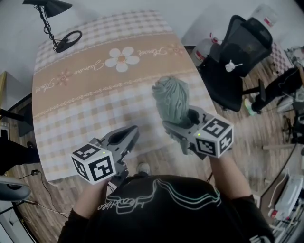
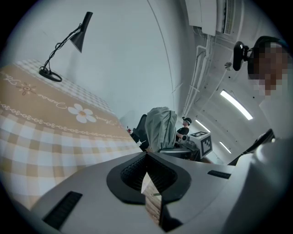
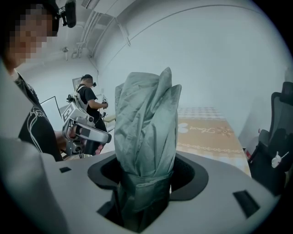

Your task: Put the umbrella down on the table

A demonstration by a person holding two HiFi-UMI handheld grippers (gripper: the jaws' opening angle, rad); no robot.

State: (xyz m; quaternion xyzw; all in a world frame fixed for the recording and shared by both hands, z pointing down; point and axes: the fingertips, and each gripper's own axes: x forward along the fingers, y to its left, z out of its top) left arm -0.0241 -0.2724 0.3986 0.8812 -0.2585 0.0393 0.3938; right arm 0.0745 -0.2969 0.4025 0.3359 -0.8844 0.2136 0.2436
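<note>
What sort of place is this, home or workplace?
Probably an office or lab workspace: a black office chair, a black desk lamp on the beige checked tablecloth, and a second person wearing headgear.

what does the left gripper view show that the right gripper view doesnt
Only the left gripper view: the black desk lamp, and the left tool's own jaws, together and empty. Only the right gripper view: the right tool clamped on the strapped end of the folded grey-green umbrella. Both: that umbrella and the checked flower tablecloth.
</note>
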